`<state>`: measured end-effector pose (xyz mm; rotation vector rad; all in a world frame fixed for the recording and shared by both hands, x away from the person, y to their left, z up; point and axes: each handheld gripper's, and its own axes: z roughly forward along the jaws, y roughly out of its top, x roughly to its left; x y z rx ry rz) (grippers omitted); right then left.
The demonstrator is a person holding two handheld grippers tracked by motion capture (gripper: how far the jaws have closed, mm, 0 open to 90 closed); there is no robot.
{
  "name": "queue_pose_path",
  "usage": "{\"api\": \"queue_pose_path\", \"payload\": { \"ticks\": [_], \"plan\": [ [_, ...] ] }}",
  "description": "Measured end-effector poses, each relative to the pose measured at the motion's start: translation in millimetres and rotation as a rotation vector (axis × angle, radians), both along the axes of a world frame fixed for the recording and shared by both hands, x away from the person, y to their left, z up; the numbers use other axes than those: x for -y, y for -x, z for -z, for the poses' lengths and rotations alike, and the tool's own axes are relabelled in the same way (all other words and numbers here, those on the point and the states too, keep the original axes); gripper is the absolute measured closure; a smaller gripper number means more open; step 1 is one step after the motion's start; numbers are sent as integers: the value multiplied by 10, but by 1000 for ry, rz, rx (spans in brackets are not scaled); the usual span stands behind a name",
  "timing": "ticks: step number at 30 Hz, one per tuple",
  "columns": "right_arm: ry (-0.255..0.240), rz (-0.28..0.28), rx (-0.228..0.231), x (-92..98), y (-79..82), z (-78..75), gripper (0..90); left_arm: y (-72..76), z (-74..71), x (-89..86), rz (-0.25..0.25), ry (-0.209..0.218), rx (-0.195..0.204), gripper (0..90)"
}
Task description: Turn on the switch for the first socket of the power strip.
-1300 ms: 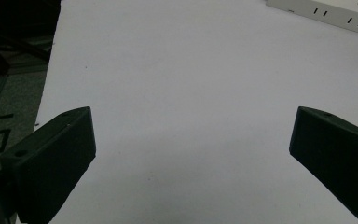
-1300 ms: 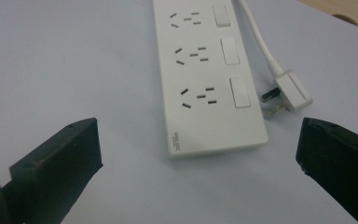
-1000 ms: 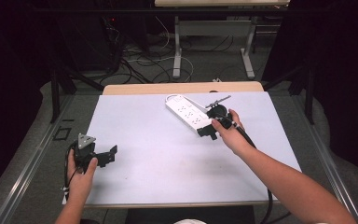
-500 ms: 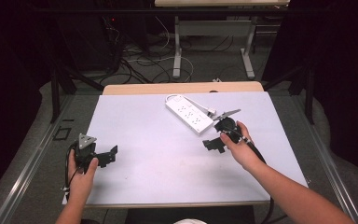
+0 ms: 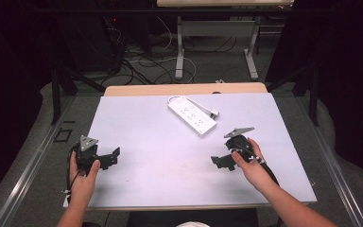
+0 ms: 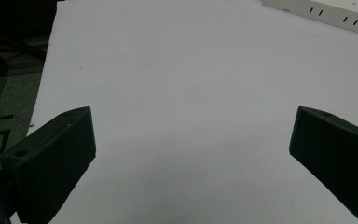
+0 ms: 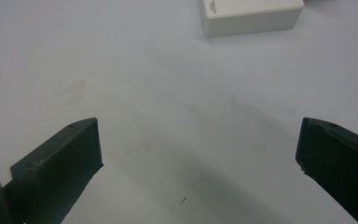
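A white power strip (image 5: 192, 115) lies diagonally at the back middle of the white table top (image 5: 160, 189), with its cord looped at the far end. My right gripper (image 5: 220, 162) is held low near the front right, well short of the strip, jaws open with only bare table between them (image 7: 198, 144). One end of the strip (image 7: 251, 14) lies ahead of it. My left gripper (image 5: 112, 157) rests at the front left, open and holding nothing (image 6: 191, 135). In the left gripper view the strip (image 6: 326, 13) lies far off at the upper right.
A wooden table edge (image 5: 137, 90) runs behind the white top. Beyond it are floor cables (image 5: 142, 61) and the legs of another table (image 5: 179, 47). Dark frame bars stand at both sides.
My right gripper has pulled back from the power strip toward the near right of the table. The left gripper has stayed put.
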<state>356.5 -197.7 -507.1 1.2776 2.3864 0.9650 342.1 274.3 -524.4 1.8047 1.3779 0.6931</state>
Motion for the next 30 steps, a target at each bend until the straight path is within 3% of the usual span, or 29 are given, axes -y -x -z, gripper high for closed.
{"api": "queue_pose_path", "payload": {
  "ticks": [13, 21, 30],
  "plan": [
    [-43, 65, 30, 255, 231, 120, 12, 2, 1, 3, -6, 7, 4, 1],
    [-26, 96, 75, 457, 286, 216, 12, 4, 0, 2, -5, 2, 2, 1],
    [-54, 142, 81, 633, 296, 296, 12, 4, 1, 5, -2, 0, 0, 1]
  ]
}}
